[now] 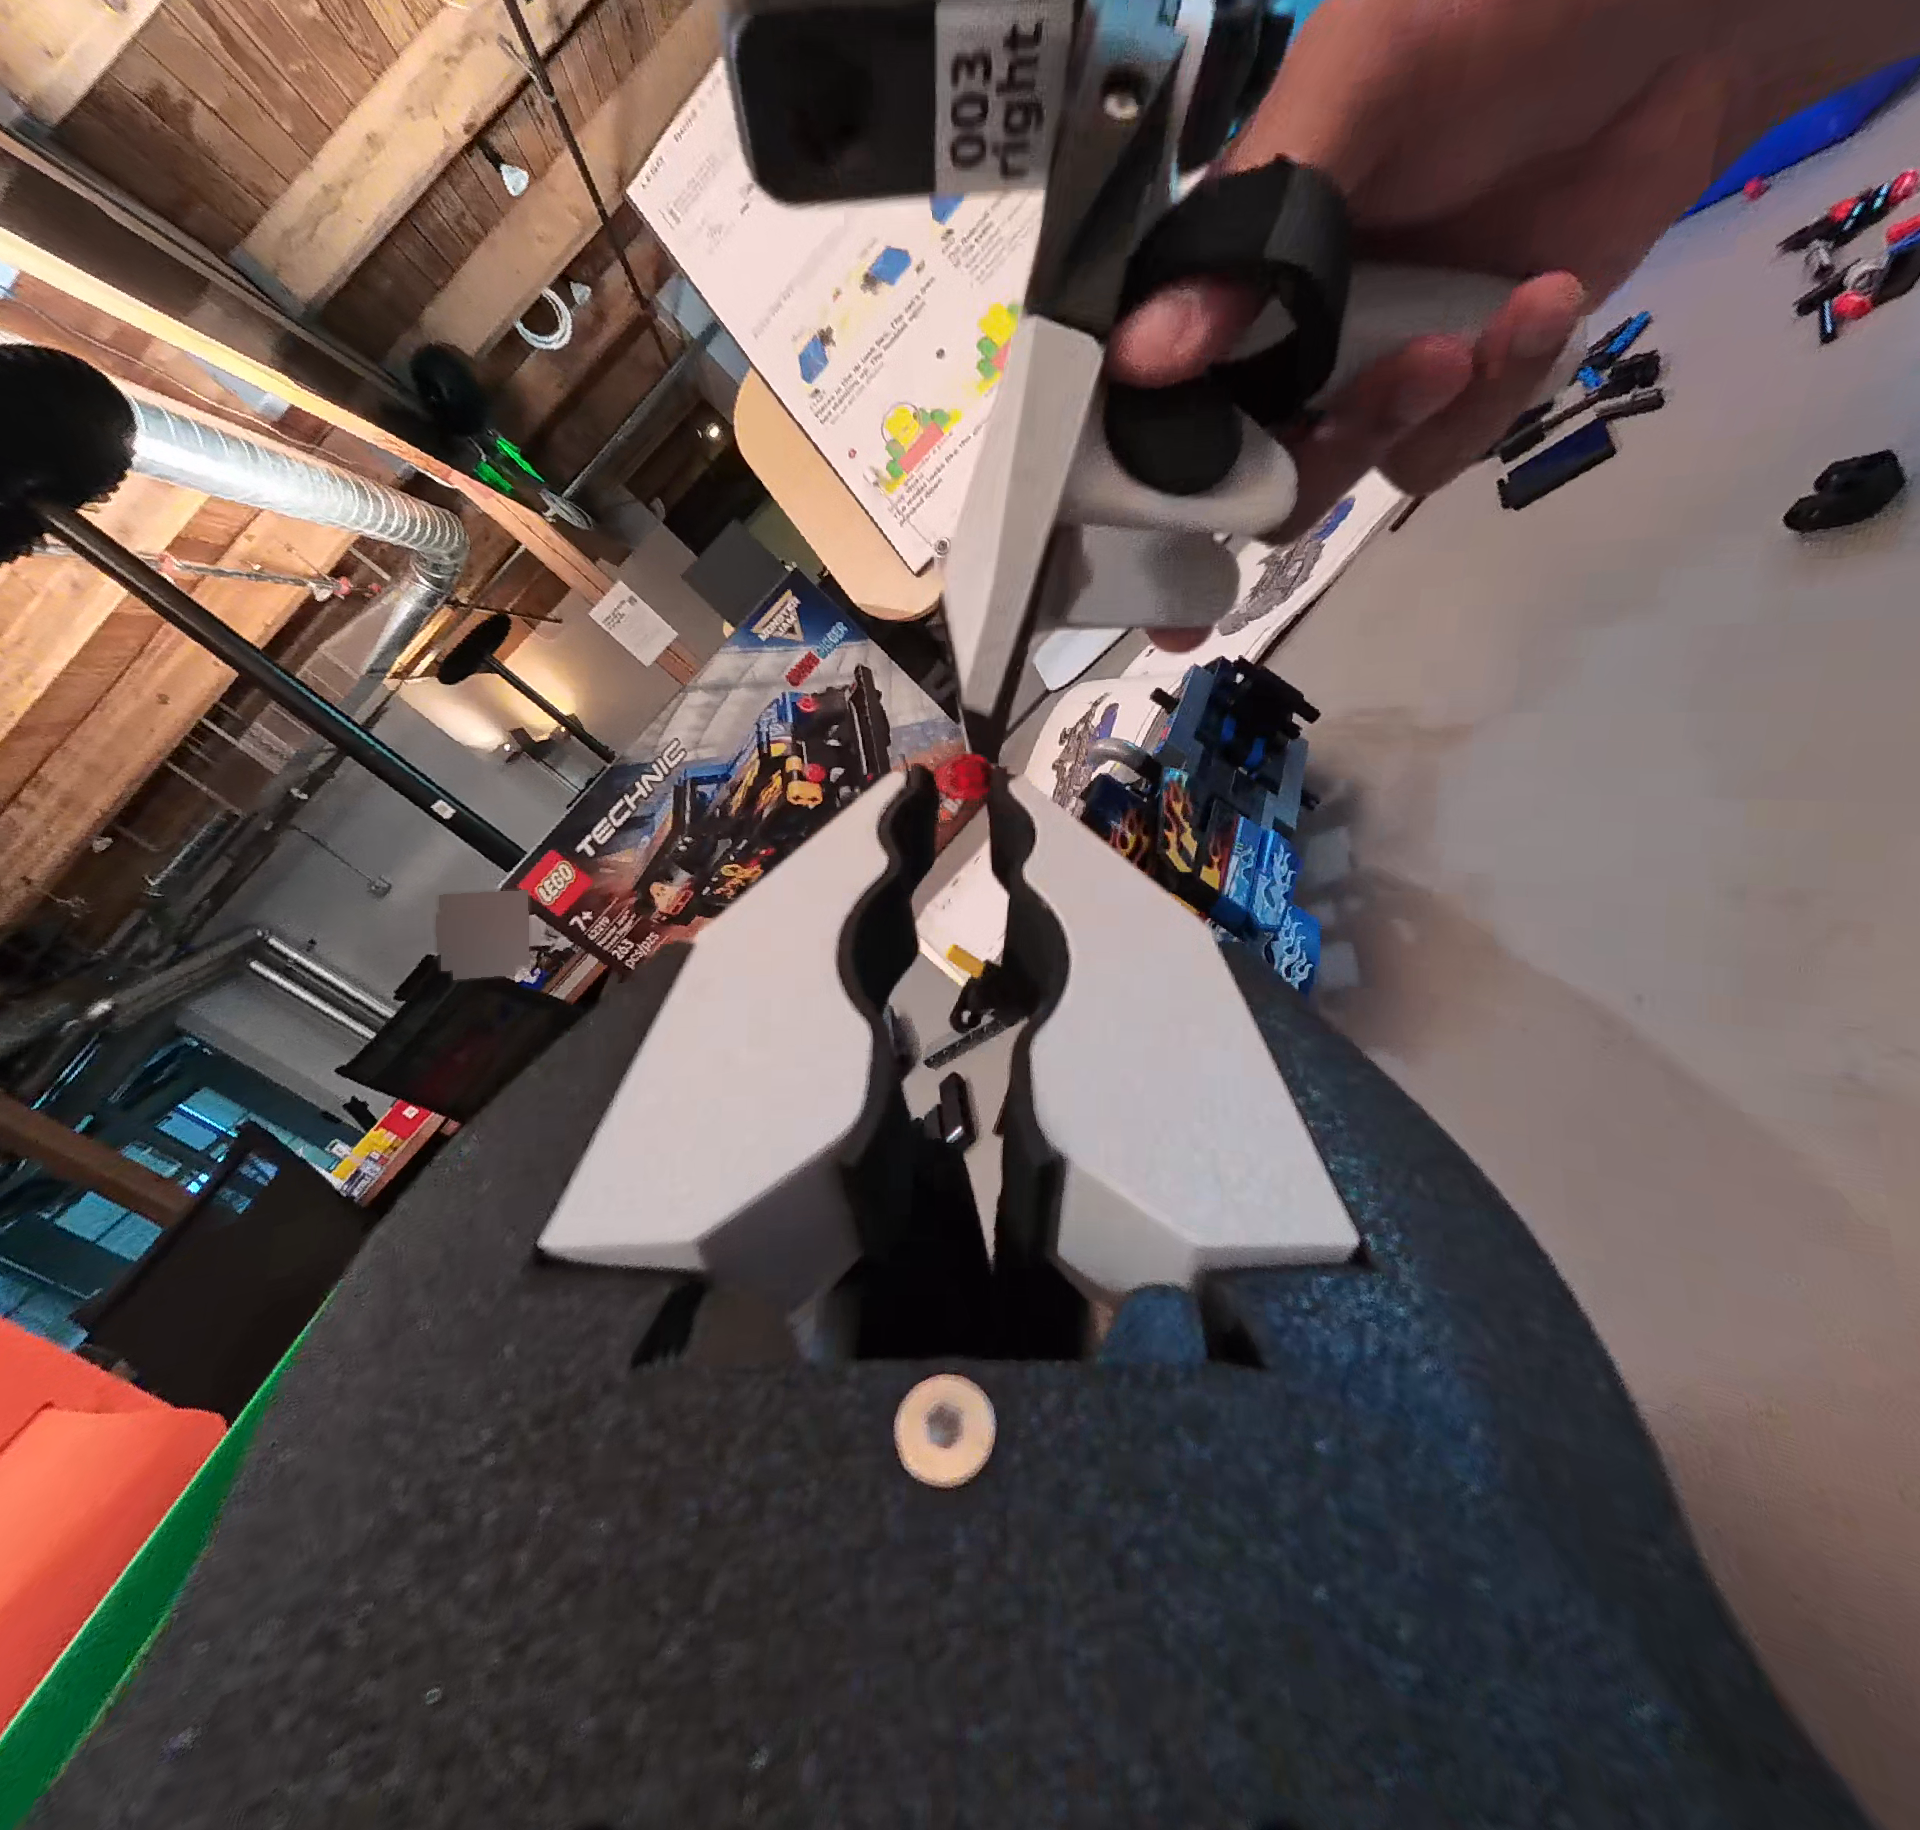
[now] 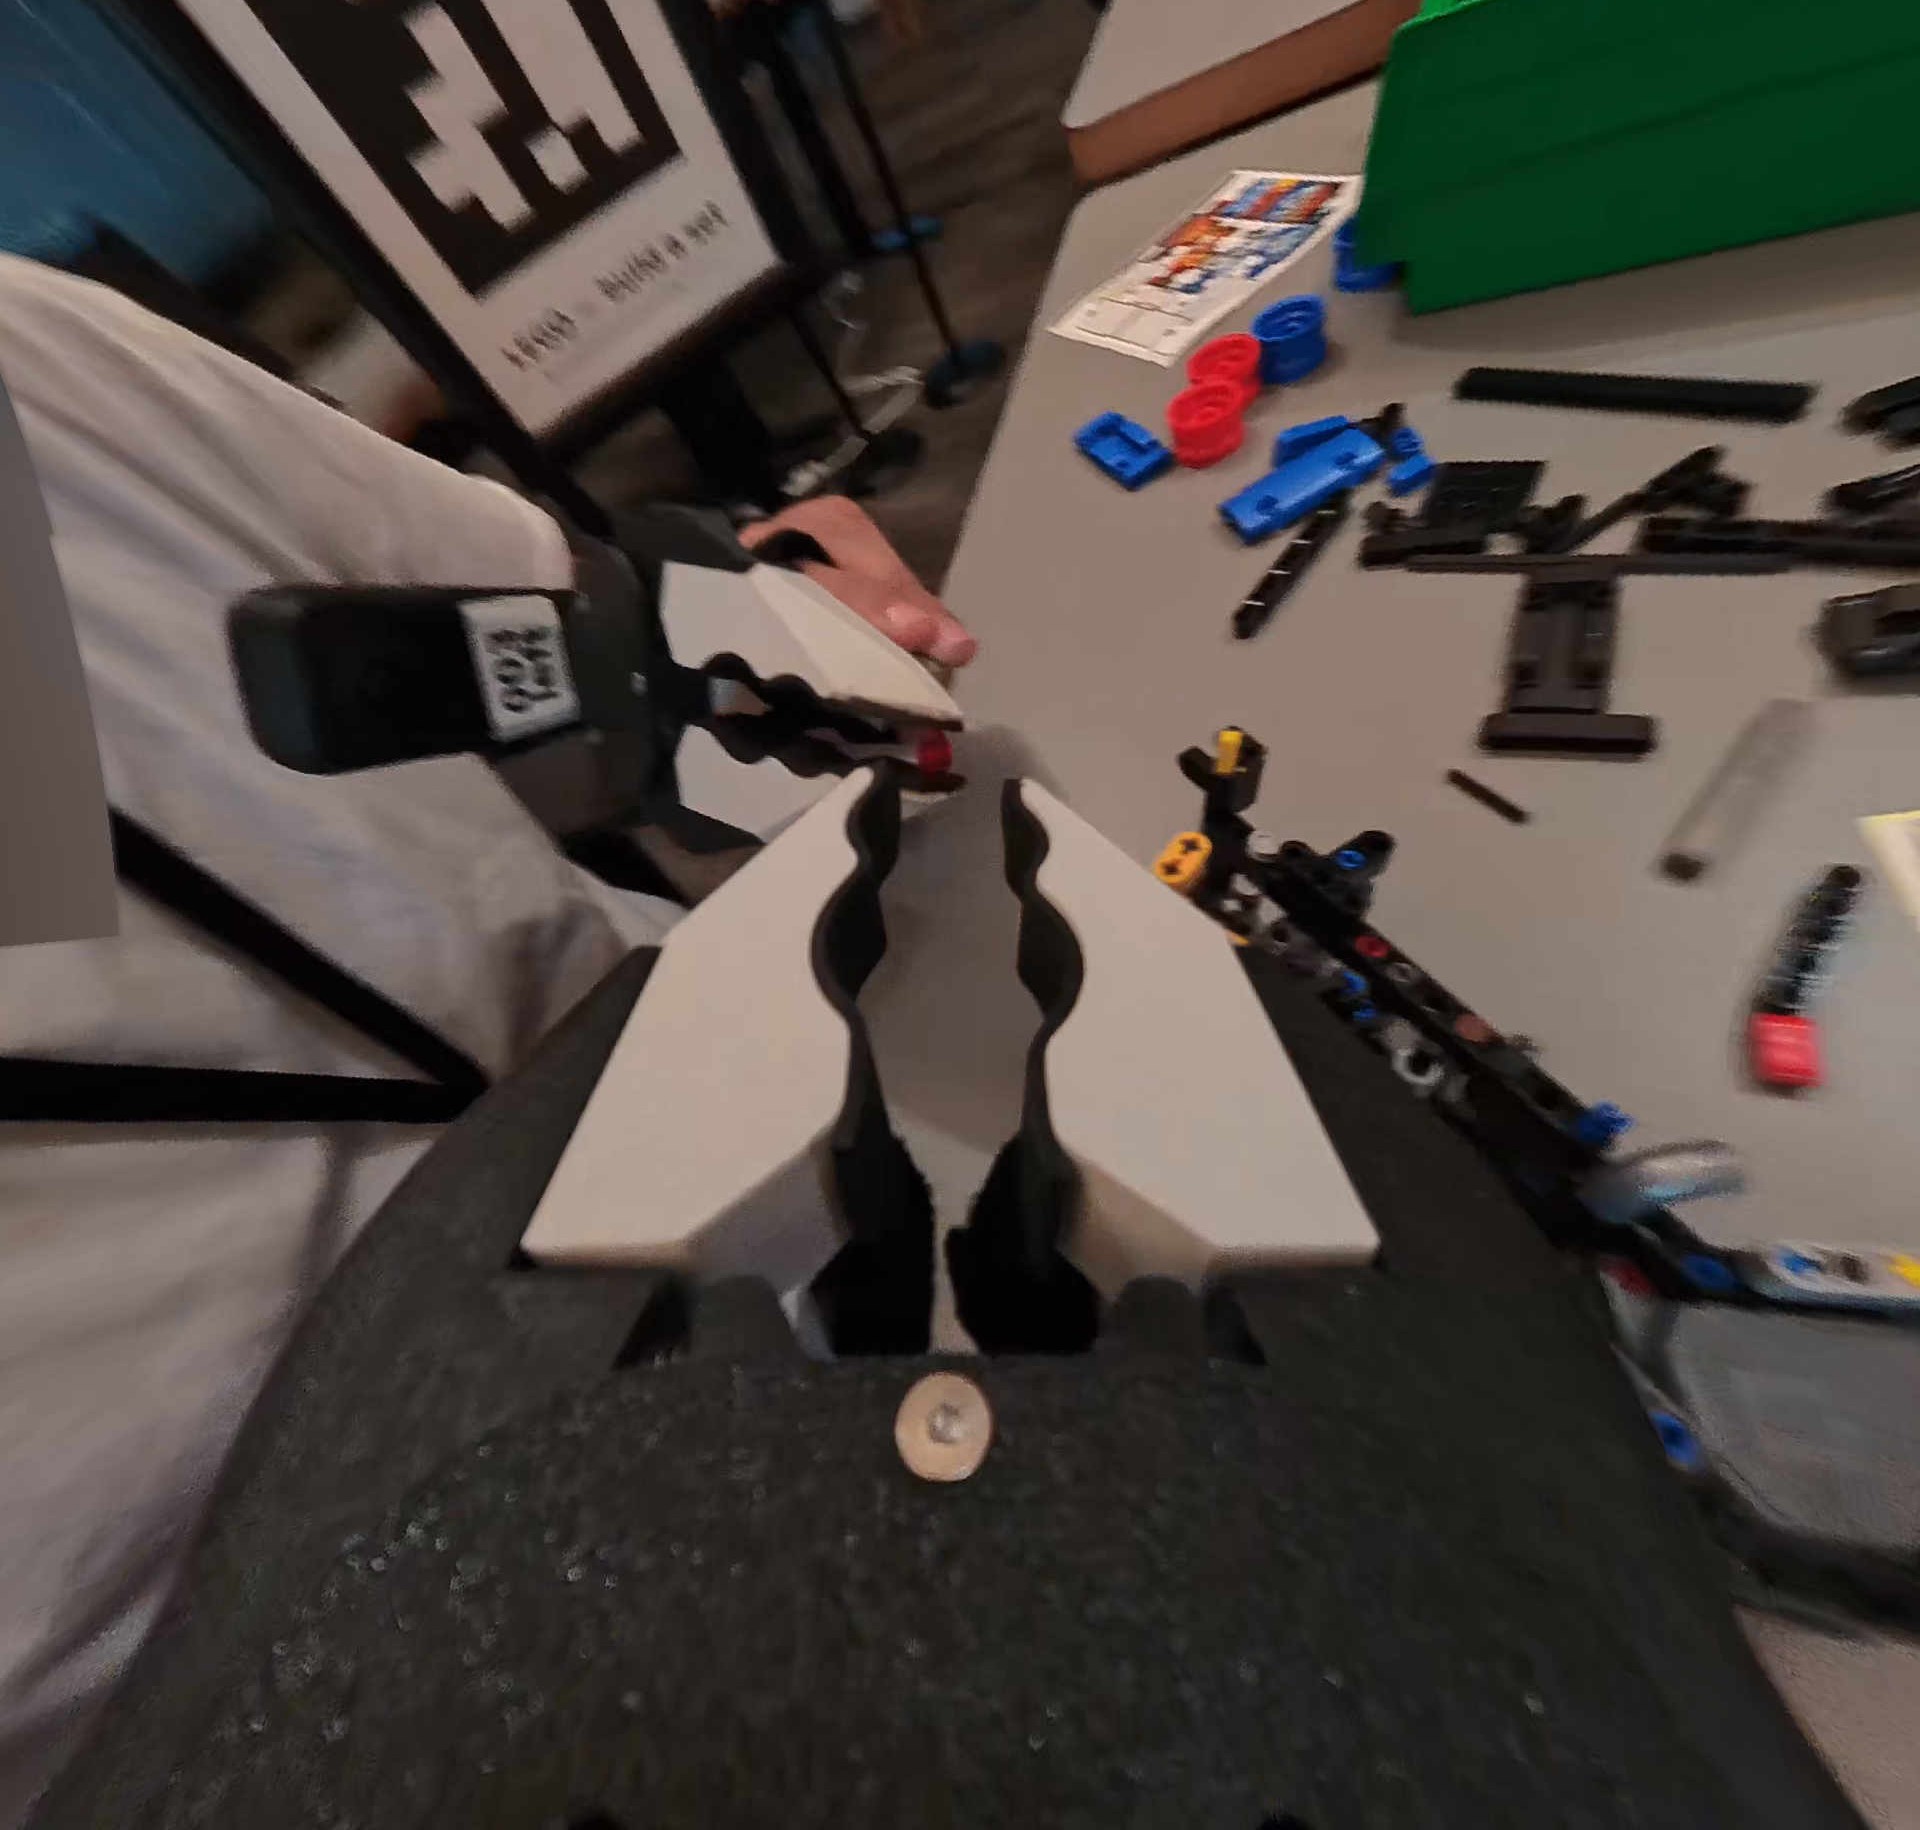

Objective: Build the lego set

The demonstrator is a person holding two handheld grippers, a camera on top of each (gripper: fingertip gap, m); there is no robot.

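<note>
Left wrist view looks along the left gripper [image 1: 951, 793], whose jaws pinch a small red piece [image 1: 966, 774] at their tips. The right gripper [image 1: 987, 710] comes down from the far side, its tips just above that piece, held by a hand [image 1: 1455, 253]. To the right, the partly built truck [image 1: 1216, 824] with flame stickers lies on the grey table [image 1: 1610, 949], near the grippers. Loose black and blue pieces [image 1: 1579, 430] sit well apart on the far right. Far left, beyond the table edge, the set's box [image 1: 717, 845] stands upright, and a printed board [image 1: 862, 326] leans behind it under wooden beams.

Right wrist view shows the right gripper [image 2: 940, 793] with jaws apart and nothing between them. Just beyond its tips, the left gripper [image 2: 925, 741] enters from the left, clamped on the red piece [image 2: 933, 754], which is blurred here and probably a small connector. A black beam frame [image 2: 1351, 949] lies close along the right. Farther right, open tabletop [image 2: 1091, 585] separates it from red and blue wheel hubs [image 2: 1236, 378], blue parts [image 2: 1299, 476] and black parts [image 2: 1558, 575]. A green bin [image 2: 1662, 97] stands at the far right edge; its contents are hidden. A sticker sheet [image 2: 1216, 253] lies beside it.
</note>
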